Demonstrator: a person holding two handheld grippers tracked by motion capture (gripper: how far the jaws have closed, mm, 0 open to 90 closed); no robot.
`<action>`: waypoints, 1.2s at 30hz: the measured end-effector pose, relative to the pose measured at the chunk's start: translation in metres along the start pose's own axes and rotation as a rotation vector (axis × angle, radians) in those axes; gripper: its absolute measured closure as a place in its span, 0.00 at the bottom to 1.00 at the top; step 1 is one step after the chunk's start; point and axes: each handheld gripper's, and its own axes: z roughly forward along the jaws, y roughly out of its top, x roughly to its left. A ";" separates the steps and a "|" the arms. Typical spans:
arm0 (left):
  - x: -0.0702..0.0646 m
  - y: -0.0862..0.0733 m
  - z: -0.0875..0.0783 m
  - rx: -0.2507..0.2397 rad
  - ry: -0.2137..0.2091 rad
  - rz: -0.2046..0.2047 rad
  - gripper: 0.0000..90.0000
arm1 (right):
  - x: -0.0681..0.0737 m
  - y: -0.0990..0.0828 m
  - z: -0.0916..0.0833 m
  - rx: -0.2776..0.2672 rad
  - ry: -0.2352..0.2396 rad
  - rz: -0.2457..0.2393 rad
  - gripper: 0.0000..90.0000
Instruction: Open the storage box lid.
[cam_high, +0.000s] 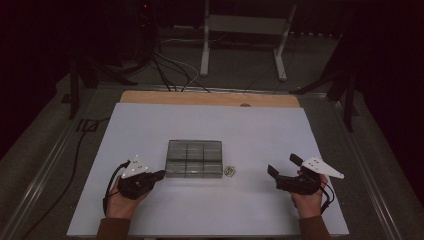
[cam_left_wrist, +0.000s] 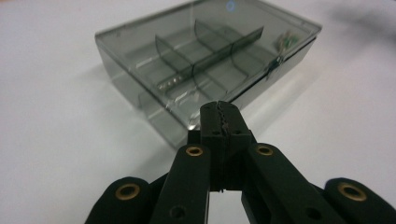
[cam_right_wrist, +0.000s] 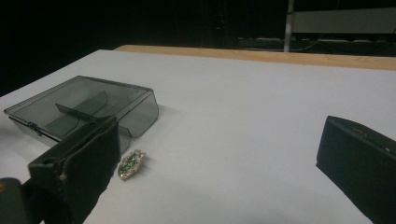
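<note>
Nearest the camera on the left, the left gripper lies low on the white table, its jaws pressed together on nothing, tips pointing right at the near left corner of the smoky clear plastic box, very near it; whether they touch it I cannot tell. The box lies flat and closed in the table's middle, divided into compartments, its long axis running left to right. Just right of its near right corner lies a small green brooch, apart from the box. Farther right, the right gripper rests with jaws spread wide and empty, pointing left toward the brooch, with bare table between them.
</note>
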 end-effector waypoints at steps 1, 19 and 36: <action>0.002 -0.002 0.002 0.019 0.004 -0.009 1.00 | 0.000 0.000 0.000 0.000 -0.001 -0.001 0.00; 0.006 -0.006 0.013 0.075 0.047 -0.037 1.00 | 0.000 -0.001 0.002 0.005 0.005 0.014 0.00; 0.007 -0.005 0.015 0.056 0.039 -0.039 1.00 | 0.002 -0.002 0.003 0.010 0.011 0.006 0.00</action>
